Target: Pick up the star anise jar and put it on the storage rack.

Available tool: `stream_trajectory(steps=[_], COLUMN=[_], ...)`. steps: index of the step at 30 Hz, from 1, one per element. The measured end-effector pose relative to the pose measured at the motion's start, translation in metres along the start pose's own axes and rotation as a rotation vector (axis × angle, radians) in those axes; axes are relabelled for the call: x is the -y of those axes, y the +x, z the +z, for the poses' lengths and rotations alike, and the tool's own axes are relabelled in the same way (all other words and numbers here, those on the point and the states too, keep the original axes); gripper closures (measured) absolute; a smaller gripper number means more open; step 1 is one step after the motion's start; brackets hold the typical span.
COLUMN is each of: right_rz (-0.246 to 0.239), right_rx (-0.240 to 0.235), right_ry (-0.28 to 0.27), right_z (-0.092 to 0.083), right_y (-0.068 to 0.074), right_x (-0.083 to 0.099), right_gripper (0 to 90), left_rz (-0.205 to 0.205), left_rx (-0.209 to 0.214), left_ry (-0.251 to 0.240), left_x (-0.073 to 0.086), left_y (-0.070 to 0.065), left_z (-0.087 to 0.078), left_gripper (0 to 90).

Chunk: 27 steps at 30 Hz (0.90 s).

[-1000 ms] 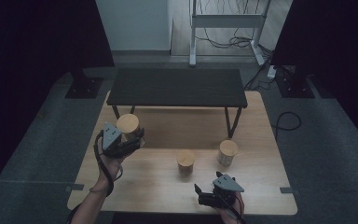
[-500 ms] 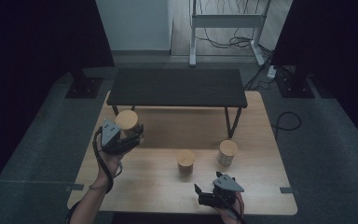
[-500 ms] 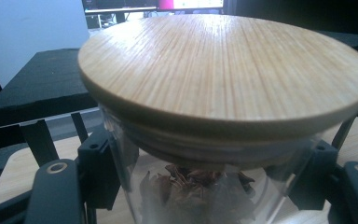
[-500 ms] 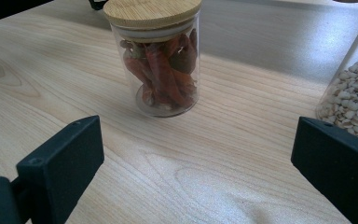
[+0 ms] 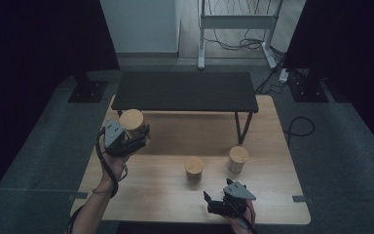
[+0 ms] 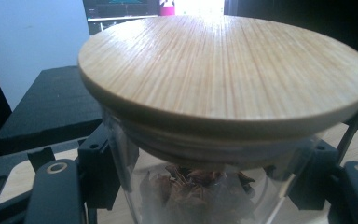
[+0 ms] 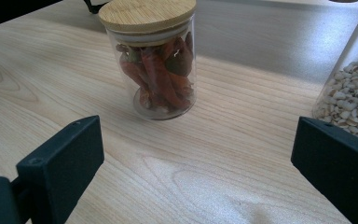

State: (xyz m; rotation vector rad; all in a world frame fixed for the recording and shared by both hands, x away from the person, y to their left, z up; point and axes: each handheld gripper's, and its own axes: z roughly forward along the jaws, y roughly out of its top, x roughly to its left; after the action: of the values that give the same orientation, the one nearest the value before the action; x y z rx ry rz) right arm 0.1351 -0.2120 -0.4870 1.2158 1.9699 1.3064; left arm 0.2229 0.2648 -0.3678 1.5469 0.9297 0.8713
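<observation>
**High view: one jar lifted, two waiting**

High view shows the left gripper (image 5: 126, 139) clamped on a clear glass jar with a round bamboo lid (image 5: 132, 123), holding it above the left rear part of the pale wooden worktop (image 5: 272, 161), just in front of the low black shelf (image 5: 182, 91). By my reading the pick-up is done and the jar is in carriage; setting it down, probably on or near that shelf, is what remains.

From the left gripper view, the jar sits squarely between the two black jaws, its glass wall pressed on both sides just under the lid (image 6: 223, 65), with dark dried pieces visible inside.

The right gripper (image 5: 219, 204) rests low at the near edge of the worktop, its jaws standing wide with nothing between them. In the right gripper view a glass jar of dried red chillies (image 7: 156, 65) stands ahead, well apart from the jaws, and a glass jar of pale grains (image 7: 354, 93) stands at the right edge, near the right-hand jaw. Both look untouched, so most of the work seems ahead.
</observation>
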Motion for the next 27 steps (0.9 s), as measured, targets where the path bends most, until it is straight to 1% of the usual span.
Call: stream_trajectory(steps=[15, 20, 27], right_rz=[0.001, 0.001, -0.001], right_rx=[-0.003, -0.006, -0.016], right_ry=[0.0, 0.004, 0.01], right_z=[0.0002, 0.0013, 0.0031], right_y=[-0.0008, -0.0016, -0.0017], right_x=[0.0003, 0.0, -0.0006], right_gripper=[1.8, 1.8, 1.8], left_rz=[-0.004, -0.013, -0.02], left_rx=[-0.007, -0.012, -0.012], left_ry=[-0.025, -0.036, -0.035], left_x=[-0.0088, -0.0082, -0.0087], left_y=[0.0027, 0.0053, 0.0081], left_z=[-0.0008, -0.0012, 0.0024], left_gripper=[26.4, 26.4, 26.4])
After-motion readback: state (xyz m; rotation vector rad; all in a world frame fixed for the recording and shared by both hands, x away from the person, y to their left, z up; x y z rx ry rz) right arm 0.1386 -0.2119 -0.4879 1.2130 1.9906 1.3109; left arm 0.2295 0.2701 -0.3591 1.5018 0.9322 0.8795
